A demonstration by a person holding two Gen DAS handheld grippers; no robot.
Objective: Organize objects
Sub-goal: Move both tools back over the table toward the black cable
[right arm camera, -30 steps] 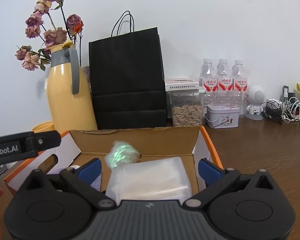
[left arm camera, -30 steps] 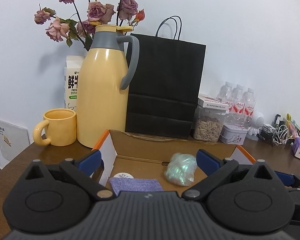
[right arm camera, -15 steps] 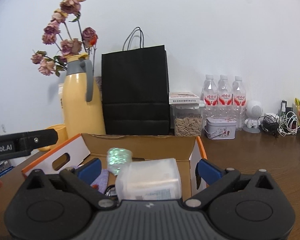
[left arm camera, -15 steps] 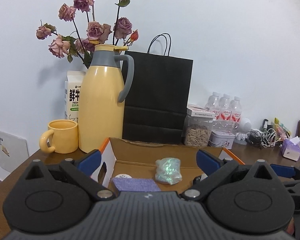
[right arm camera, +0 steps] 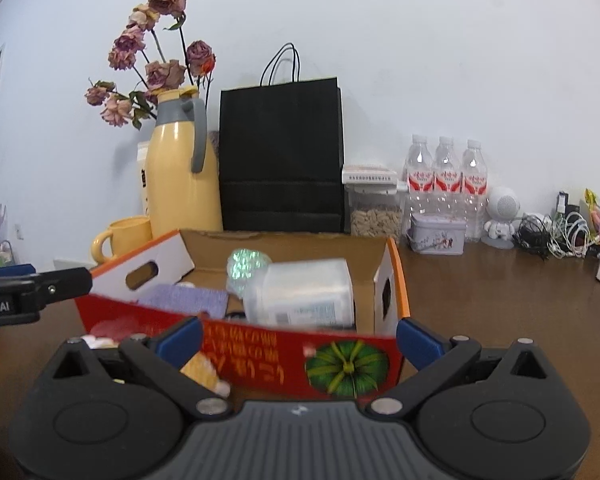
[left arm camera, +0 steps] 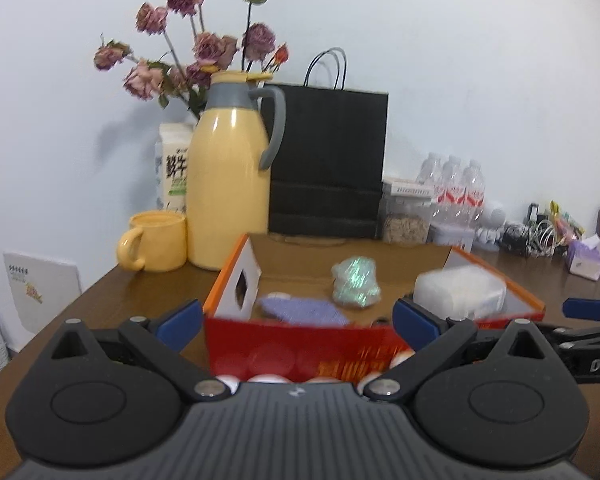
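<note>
Left gripper (left arm camera: 296,316): your jaws stand wide and grip nothing; the box's red flap (left arm camera: 304,354) lies between them, and whether a pad touches it you cannot tell.
Right gripper (right arm camera: 298,338): also spread wide and empty, with the same red flap crossing the gap.
Cardboard box (right arm camera: 284,246): it sits open on the wooden table (right arm camera: 500,304), just ahead of both tools, in front of the black bag (right arm camera: 282,156).
Contents: a clear plastic pack (right arm camera: 300,294), a shiny green wad (right arm camera: 246,264) and a purple cloth (right arm camera: 188,300) lie inside.
Handling: the flap looks like thin, light card that should bend at its crease; pinch it hard and it may buckle.
Hold: take the flap by its free top edge, near the middle.
</note>
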